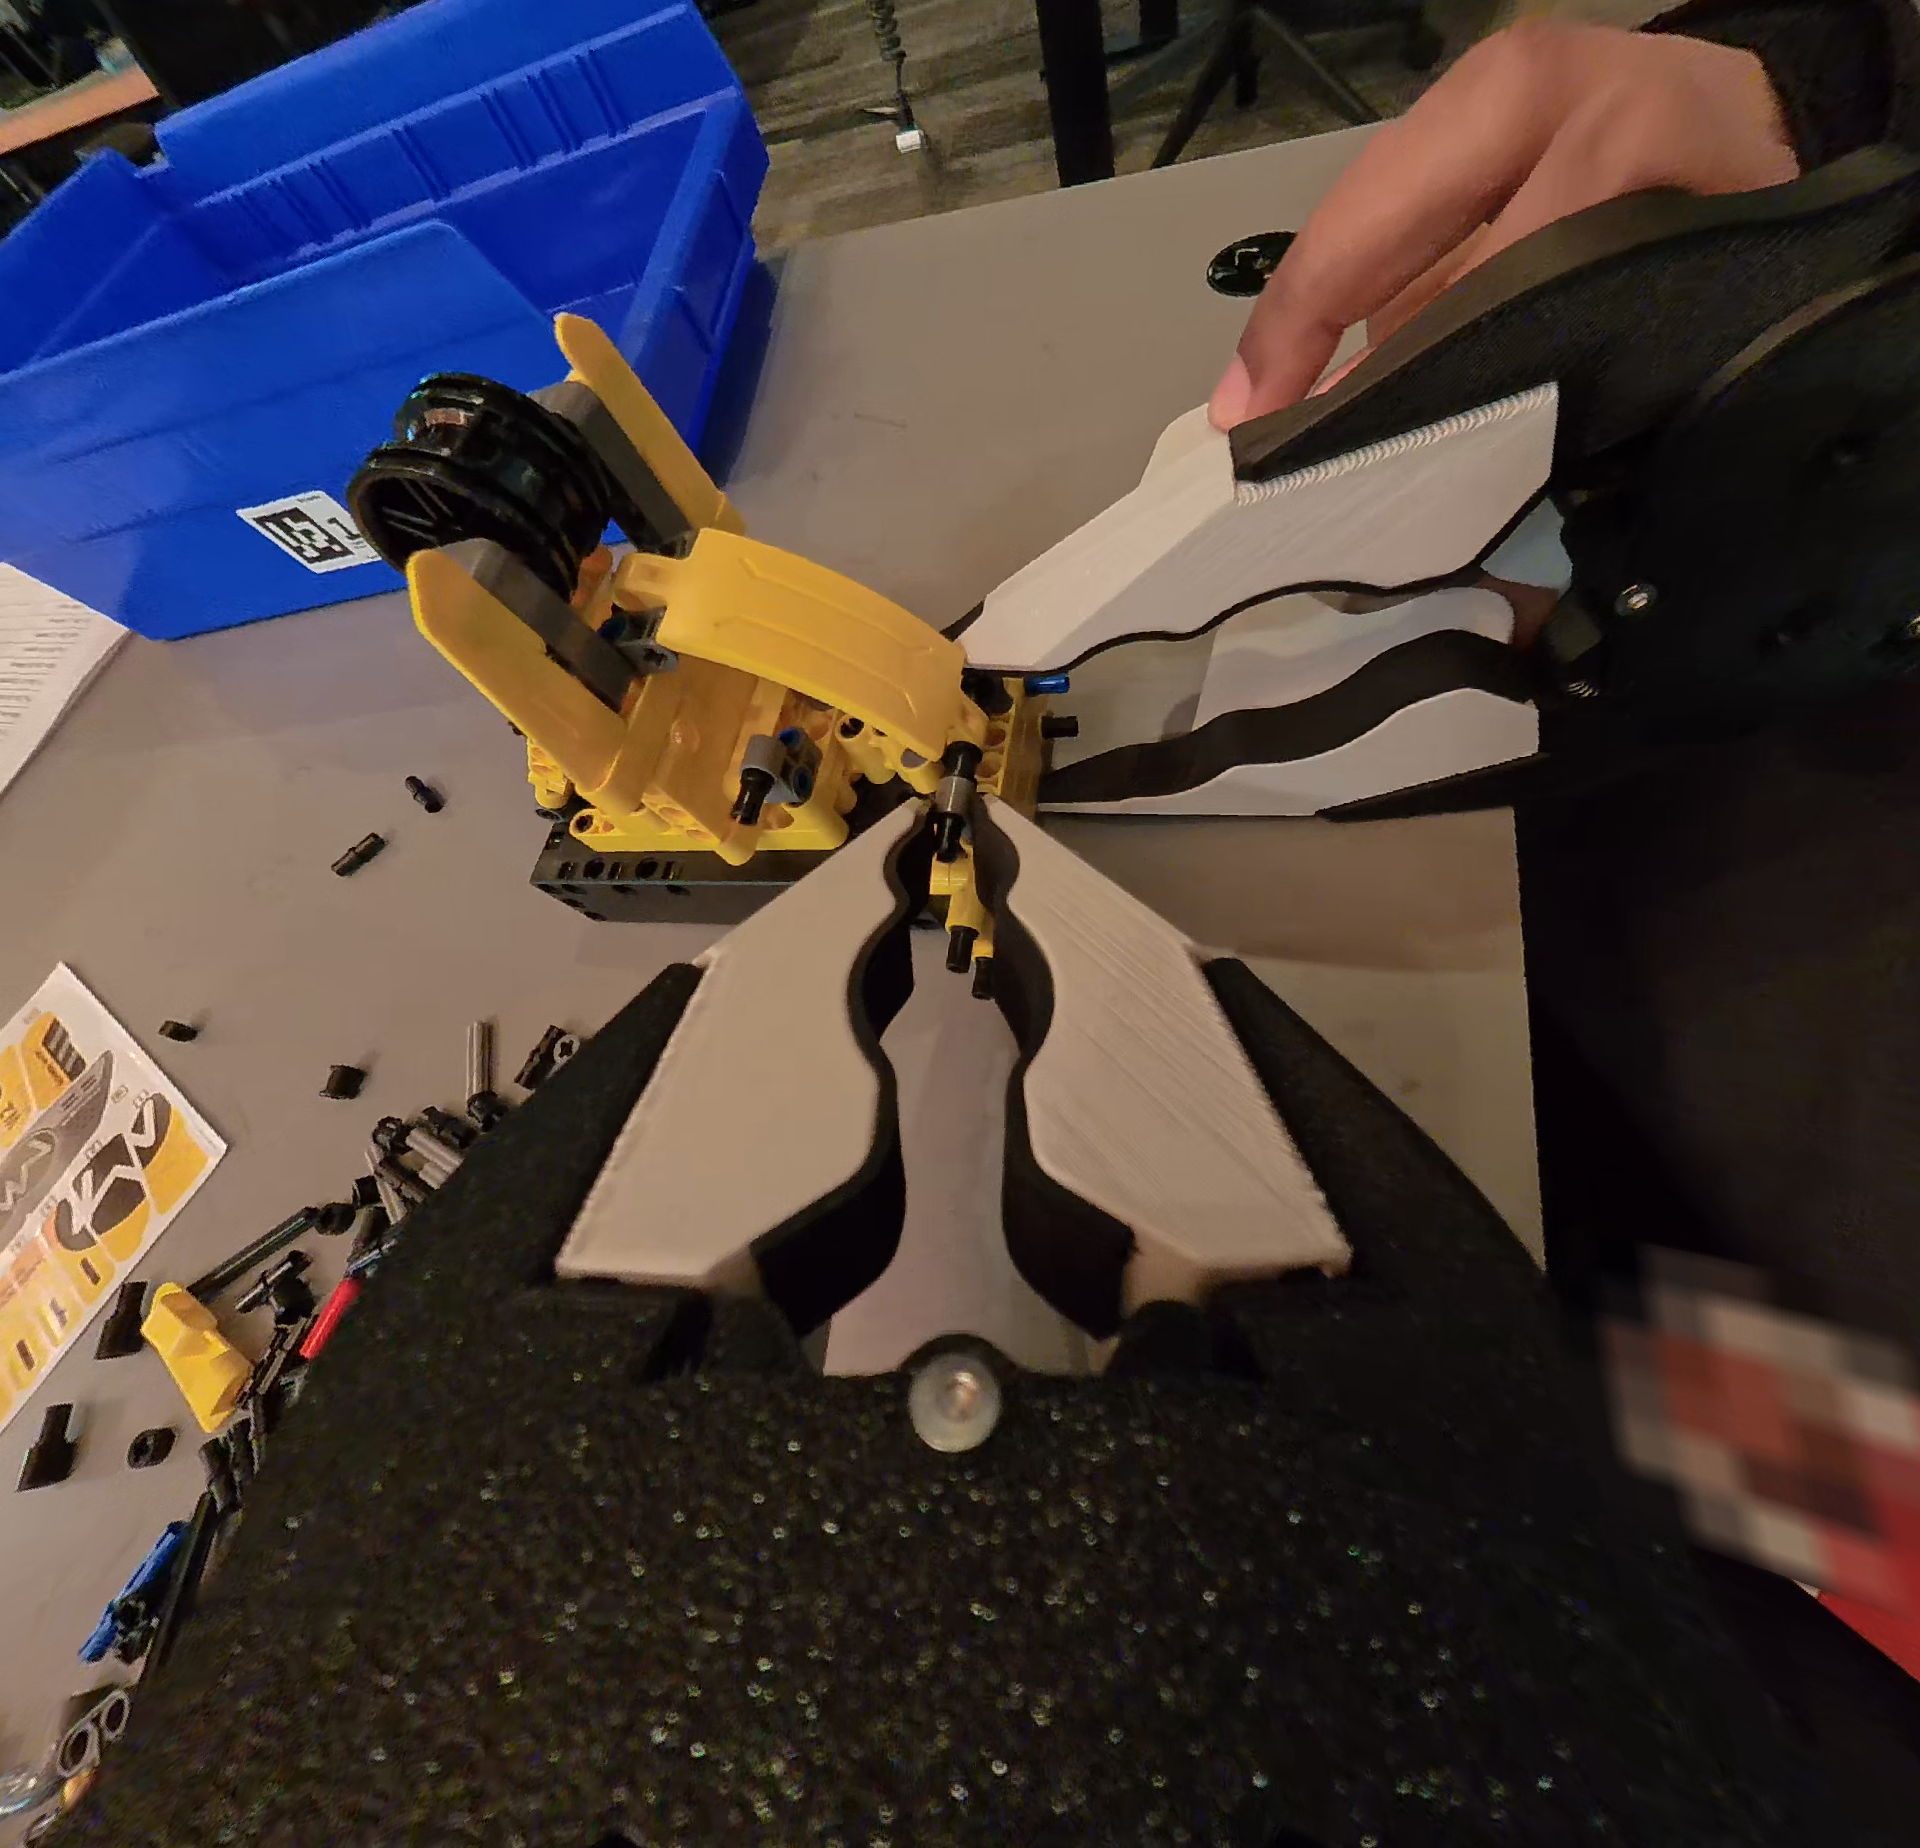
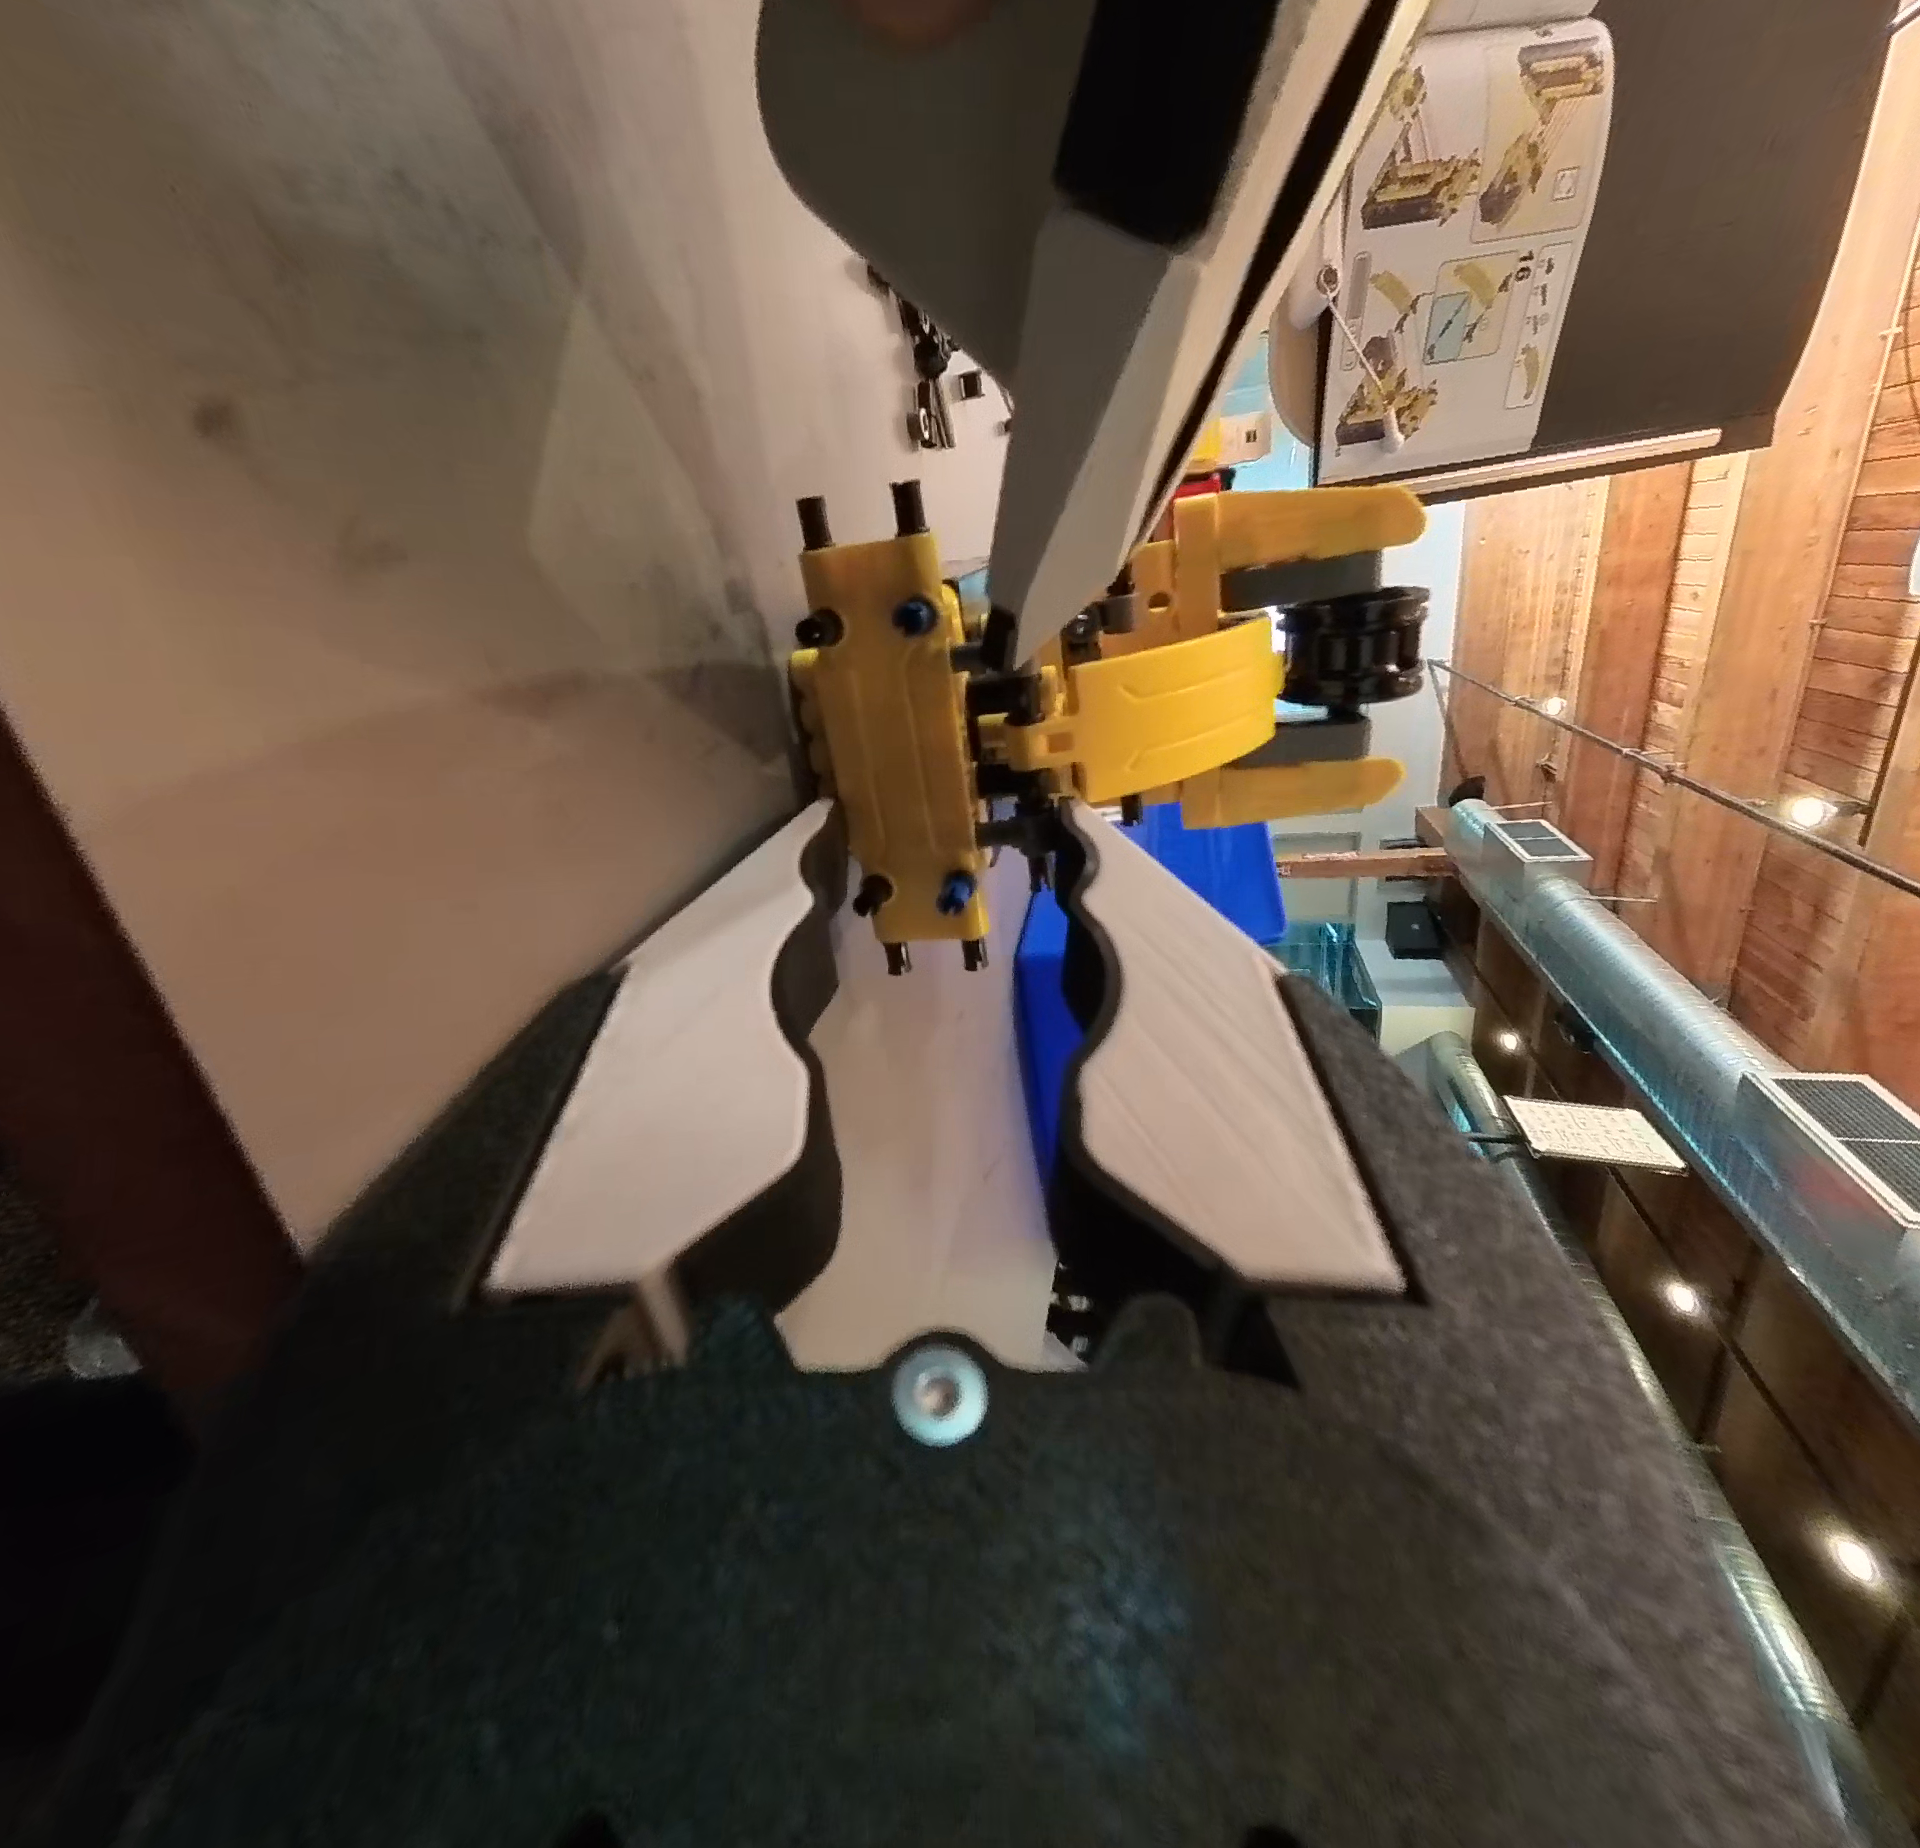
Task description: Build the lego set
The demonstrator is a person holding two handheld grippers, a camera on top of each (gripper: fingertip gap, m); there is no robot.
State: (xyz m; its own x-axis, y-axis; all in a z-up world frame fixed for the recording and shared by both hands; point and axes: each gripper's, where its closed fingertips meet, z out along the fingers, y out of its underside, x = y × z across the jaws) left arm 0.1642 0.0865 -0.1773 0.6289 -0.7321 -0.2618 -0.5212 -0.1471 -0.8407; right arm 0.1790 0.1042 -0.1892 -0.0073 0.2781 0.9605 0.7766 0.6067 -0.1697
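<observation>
Yellow brick model (image 1: 790, 676) sits on grey surface (image 1: 1039, 344), beside blue bin (image 1: 364, 271).

L hand-held gripper (image 1: 951, 827): tips nearly together, pinching a black-and-grey pin at the model's edge.

R hand-held gripper (image 2: 940, 827): jaws apart, straddling the model's yellow end block; contact unclear.

Risks, as I judge them:
- thin pin grip, could slip or pop loose
- both tools crowd one corner; tips may collide
- model may slide toward loose parts (image 1: 416, 1154)
</observation>
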